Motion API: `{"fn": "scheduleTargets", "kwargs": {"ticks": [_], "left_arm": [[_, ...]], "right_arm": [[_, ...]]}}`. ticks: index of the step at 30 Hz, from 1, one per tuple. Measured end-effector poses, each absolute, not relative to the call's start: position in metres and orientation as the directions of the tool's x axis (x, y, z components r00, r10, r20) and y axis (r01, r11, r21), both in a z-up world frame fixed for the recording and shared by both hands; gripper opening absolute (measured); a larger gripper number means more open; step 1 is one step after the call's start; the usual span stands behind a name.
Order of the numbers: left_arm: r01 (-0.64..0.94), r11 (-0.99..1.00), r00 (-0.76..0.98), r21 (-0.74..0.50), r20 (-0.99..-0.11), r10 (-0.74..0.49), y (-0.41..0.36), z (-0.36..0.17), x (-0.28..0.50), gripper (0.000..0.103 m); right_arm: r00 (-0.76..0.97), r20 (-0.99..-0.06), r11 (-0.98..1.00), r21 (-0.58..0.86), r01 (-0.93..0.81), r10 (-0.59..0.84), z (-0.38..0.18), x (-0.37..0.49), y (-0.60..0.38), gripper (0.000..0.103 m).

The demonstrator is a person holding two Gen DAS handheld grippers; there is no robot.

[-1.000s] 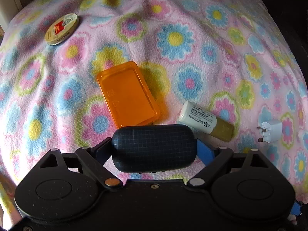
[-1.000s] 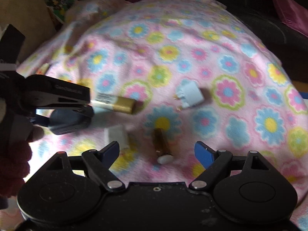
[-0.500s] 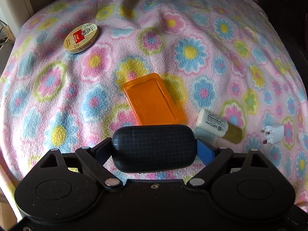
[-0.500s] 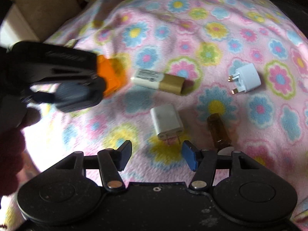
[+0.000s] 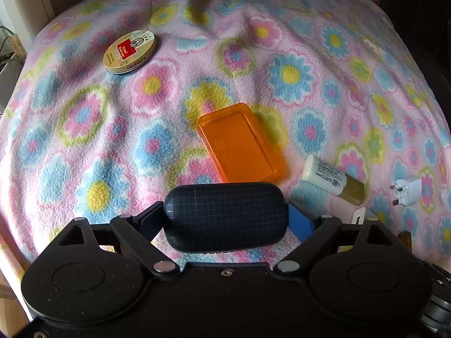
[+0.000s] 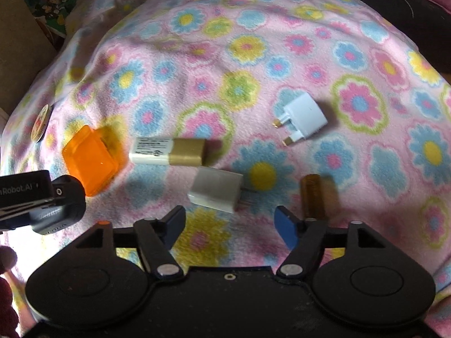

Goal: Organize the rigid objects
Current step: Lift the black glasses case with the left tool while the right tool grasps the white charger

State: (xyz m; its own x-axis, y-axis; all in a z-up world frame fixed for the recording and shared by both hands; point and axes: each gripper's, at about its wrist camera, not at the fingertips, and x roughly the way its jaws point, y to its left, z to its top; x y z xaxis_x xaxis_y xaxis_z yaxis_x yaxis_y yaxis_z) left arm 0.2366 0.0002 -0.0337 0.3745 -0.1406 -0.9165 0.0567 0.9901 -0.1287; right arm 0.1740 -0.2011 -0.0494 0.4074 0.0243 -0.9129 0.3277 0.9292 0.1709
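My left gripper (image 5: 225, 221) is shut on a dark navy grid-patterned case (image 5: 225, 217), held crosswise above the flowered blanket (image 5: 84, 118). Beyond it lie an orange plastic box (image 5: 239, 146), a white-and-gold tube (image 5: 332, 178) and a white three-pin plug (image 5: 408, 191). My right gripper (image 6: 229, 225) hangs over the blanket with its jaws opening and nothing between the pads. A white two-pin charger (image 6: 215, 193) lies just ahead of its fingers, and an amber bottle (image 6: 314, 197) lies by the right finger. The orange box (image 6: 90, 163), tube (image 6: 172, 150) and plug (image 6: 303, 118) lie farther out.
A round gold tin (image 5: 129, 52) sits far left on the blanket, also visible edge-on as the tin (image 6: 41, 124). The blanket drops away at every side. A dark sofa edge (image 6: 408, 8) is at the upper right, and a cardboard wall (image 6: 17, 28) at the upper left.
The left gripper drifted left with the case, so the box and tube slid right in its view. The right jaws narrowed, then widened, and the white charger now sits centred ahead of them.
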Motion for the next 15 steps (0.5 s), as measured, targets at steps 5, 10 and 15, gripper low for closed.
{"fn": "scheduleTargets", "kwargs": {"ticks": [5, 10, 15], "left_arm": [[0.068, 0.99, 0.376, -0.127, -0.916, -0.144, 0.0, -0.031, 0.232, 0.086], [0.093, 0.989, 0.378, -0.111, -0.915, -0.139, -0.004, -0.027, 0.225, 0.086], [0.096, 0.988, 0.386, -0.121, -0.91, -0.149, -0.007, -0.017, 0.218, 0.086]], "right_arm": [[0.352, -0.936, 0.924, 0.152, 0.35, 0.02, -0.065, 0.197, -0.191, 0.074], [0.327, -0.945, 0.921, 0.126, 0.368, -0.001, -0.068, 0.206, -0.193, 0.055], [0.353, -0.936, 0.921, 0.15, 0.359, 0.015, -0.058, 0.2, -0.2, 0.055]]}}
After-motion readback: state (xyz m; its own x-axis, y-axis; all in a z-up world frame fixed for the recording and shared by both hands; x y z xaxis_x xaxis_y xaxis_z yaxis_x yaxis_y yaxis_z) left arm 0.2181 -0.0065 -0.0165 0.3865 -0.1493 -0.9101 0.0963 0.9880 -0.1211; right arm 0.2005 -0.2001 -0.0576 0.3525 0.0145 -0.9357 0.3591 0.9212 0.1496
